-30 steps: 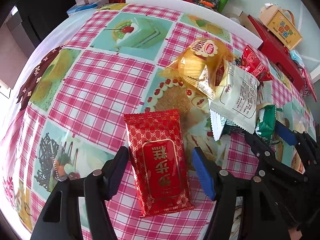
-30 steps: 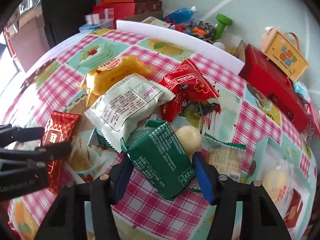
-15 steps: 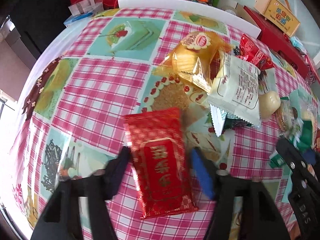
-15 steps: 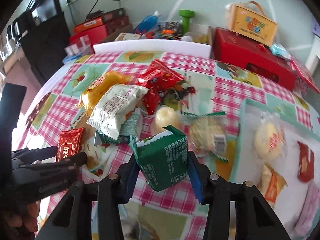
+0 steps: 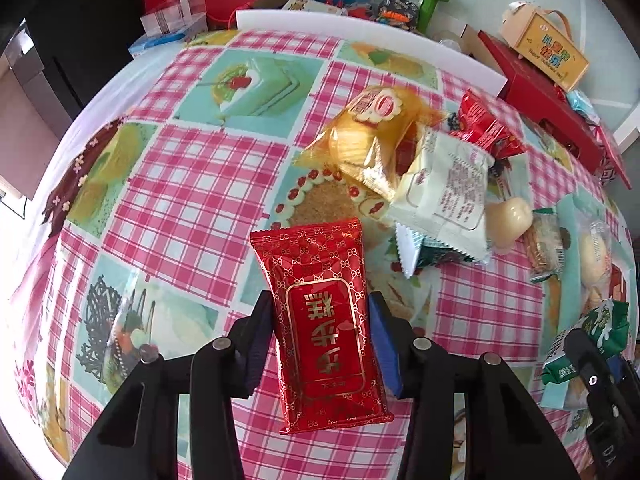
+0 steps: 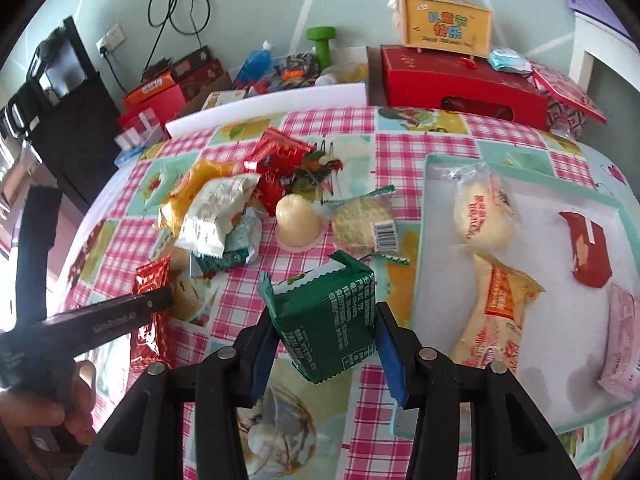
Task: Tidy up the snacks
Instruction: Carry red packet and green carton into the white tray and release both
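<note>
Green biscuit packet [image 6: 326, 320] clenched in the right tool [image 6: 324, 344] and red foil cake packet [image 5: 326, 320] clenched in the left tool [image 5: 320, 340] could slip, glossy wrappers sliding between narrow pads, dropping short of the tray [image 6: 422, 240] at right.

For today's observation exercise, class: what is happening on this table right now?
A person is sorting snacks with two handheld grippers. The left gripper is shut on a red packet; the right gripper is shut on a green packet. Loose snacks lie piled on the checked tablecloth, and several already sit in the tray.

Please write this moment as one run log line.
left gripper: shut on red packet | right gripper: shut on green packet | tray: four snacks
</note>
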Demonstrator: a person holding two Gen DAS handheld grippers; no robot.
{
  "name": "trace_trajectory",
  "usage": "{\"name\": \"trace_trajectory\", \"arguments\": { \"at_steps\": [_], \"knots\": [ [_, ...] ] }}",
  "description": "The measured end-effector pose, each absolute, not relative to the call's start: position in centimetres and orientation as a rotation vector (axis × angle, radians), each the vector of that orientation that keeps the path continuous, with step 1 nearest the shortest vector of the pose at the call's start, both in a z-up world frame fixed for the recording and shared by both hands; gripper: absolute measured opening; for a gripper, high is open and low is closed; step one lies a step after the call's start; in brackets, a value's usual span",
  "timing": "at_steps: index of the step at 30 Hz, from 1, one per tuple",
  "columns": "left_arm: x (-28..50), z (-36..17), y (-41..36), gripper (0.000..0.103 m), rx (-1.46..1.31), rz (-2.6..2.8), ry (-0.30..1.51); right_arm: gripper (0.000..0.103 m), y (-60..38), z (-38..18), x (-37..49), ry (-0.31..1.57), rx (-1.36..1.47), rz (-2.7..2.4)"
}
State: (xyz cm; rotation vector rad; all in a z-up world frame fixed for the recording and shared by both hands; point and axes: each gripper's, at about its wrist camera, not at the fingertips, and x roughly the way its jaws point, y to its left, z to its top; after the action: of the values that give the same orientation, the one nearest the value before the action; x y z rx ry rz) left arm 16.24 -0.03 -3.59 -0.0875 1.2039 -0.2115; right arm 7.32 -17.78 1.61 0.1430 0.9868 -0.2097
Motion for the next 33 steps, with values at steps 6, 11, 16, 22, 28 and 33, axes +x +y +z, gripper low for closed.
{"name": "trace_trajectory", "arguments": {
  "at_steps": [6, 11, 16, 22, 28, 33],
  "knots": [
    [15.6, -1.2, 0.5, 0.048, -0.099, -0.211, 1.147, 0.049, -18.6, 3.4, 6.4, 0.940, 0.168, -0.215],
    [14.9, 0.8, 0.9, 0.048, -0.103, -0.218, 1.081, 0.049, -19.5, 4.1, 5.8, 0.926, 0.190, -0.230],
    [14.5, 2.9, -0.5, 0.048, -0.105, -0.279, 1.012, 0.049, -20.9, 4.9, 5.1, 0.908, 0.223, -0.261],
    [12.5, 4.5, -5.5, 0.048, -0.043, -0.425, 0.959, 0.049, -24.9, 6.2, 3.6, 0.892, 0.235, -0.402],
    [9.6, 5.7, -11.3, 0.048, 0.053, -0.576, 0.902, 0.049, -30.0, 7.1, 1.0, 0.873, 0.306, -0.542],
    [8.0, 5.8, -15.3, 0.048, 0.113, -0.671, 0.884, 0.049, -33.1, 7.7, -1.0, 0.862, 0.343, -0.633]
  ]
}}
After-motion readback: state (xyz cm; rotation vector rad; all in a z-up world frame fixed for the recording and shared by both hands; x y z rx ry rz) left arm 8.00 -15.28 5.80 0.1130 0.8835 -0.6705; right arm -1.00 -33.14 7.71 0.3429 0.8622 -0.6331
